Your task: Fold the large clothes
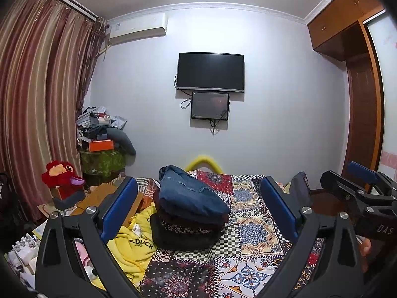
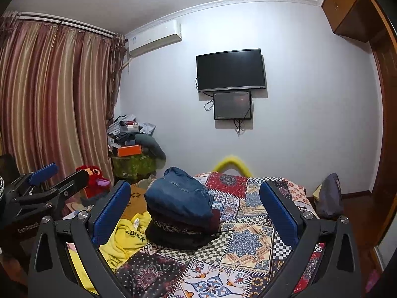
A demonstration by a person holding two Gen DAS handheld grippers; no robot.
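A stack of folded clothes (image 1: 188, 211) with blue jeans (image 1: 191, 191) on top sits on the patterned bedspread (image 1: 250, 223); it also shows in the right wrist view (image 2: 181, 216). A crumpled yellow garment (image 1: 131, 245) printed "DUCK" lies left of the stack, also in the right wrist view (image 2: 124, 238). My left gripper (image 1: 198, 208) is open and empty above the bed, pointed at the stack. My right gripper (image 2: 196, 211) is open and empty beside it. Each gripper shows in the other's view, the right one (image 1: 357, 186) and the left one (image 2: 49, 181).
A red plush toy (image 1: 62, 176) and a cluttered pile on a green-covered stand (image 1: 104, 144) are left of the bed by the curtains (image 1: 37, 99). A TV (image 1: 211, 73) hangs on the far wall. A wooden wardrobe (image 1: 359, 99) stands on the right. A dark bag (image 2: 328, 196) sits at the bed's right edge.
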